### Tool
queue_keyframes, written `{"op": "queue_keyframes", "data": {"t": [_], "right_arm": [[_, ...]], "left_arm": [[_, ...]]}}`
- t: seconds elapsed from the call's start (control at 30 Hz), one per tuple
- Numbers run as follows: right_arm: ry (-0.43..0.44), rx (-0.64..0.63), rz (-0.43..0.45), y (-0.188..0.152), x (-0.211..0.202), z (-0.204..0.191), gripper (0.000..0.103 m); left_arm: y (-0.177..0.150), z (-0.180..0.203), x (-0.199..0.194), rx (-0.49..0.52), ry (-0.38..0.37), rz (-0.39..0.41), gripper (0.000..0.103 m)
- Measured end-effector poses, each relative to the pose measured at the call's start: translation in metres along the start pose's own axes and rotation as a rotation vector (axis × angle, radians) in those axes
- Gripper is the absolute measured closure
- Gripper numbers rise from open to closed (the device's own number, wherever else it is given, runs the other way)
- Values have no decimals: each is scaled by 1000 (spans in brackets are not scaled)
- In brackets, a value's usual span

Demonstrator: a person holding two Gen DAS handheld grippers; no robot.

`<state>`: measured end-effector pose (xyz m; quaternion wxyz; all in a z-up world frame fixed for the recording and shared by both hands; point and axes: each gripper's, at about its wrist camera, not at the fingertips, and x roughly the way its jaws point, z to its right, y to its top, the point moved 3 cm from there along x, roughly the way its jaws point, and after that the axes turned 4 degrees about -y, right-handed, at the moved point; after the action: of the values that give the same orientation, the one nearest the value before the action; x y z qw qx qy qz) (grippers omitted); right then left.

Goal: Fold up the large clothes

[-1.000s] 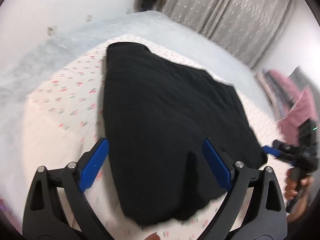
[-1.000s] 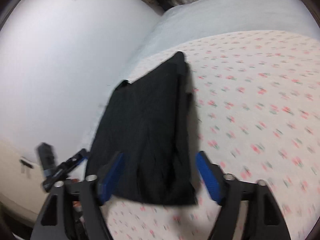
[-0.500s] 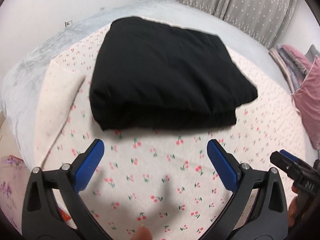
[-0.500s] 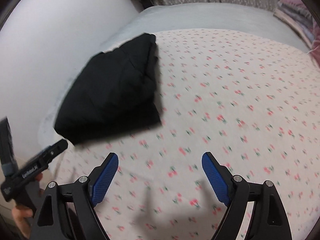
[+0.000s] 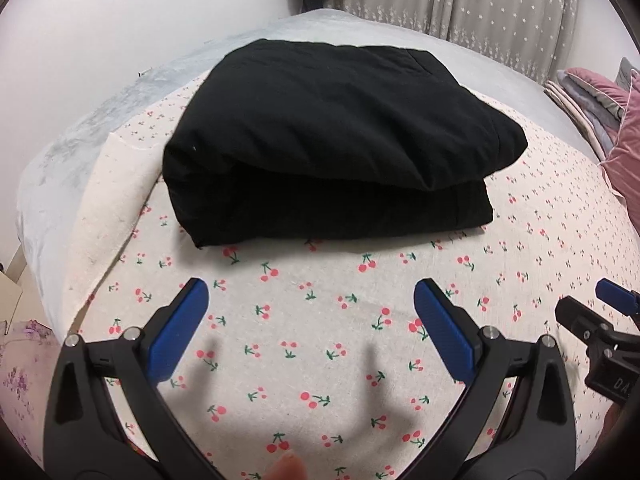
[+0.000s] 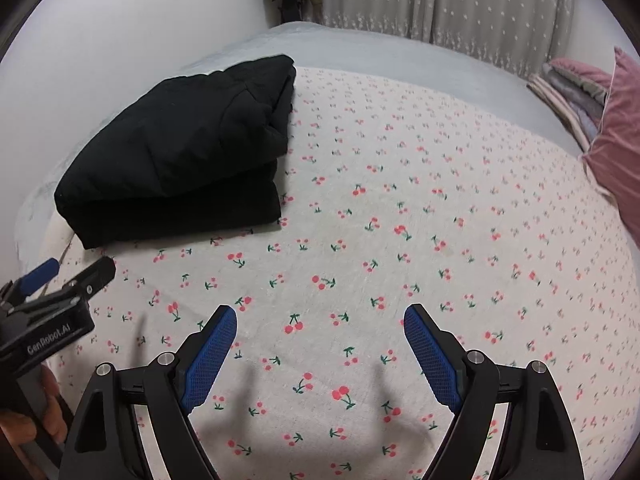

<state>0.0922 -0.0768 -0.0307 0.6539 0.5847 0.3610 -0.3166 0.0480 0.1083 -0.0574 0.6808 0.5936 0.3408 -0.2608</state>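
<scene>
While both grippers hover spread wide and empty over the cherry-print sheet [image 5: 320, 312], folded black garment [image 5: 332, 140] lies well ahead — left gripper [image 5: 311, 322] facing it, right gripper [image 6: 320, 344] off to its right.

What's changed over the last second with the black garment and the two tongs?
Both tongs have pulled back from the folded black garment. A second ago it lay between the fingers of each; now the left tongs and right tongs hang open over bare cherry-print sheet, nothing between them. The garment stays folded in the same spot on the bed, and the pink pillow is unmoved.
</scene>
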Motion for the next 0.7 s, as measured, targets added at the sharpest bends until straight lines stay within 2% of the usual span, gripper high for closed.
{"op": "queue_keyframes", "data": {"t": [0.13,0.7], "right_arm": [[0,16,-7,-1,6,2,16],[12,-33,-4,-5,12,-12,16]], "left_arm": [[-4,-1,3,-5,-1,-22,1],[-8,0,2,-2,-1,-20,1]]}}
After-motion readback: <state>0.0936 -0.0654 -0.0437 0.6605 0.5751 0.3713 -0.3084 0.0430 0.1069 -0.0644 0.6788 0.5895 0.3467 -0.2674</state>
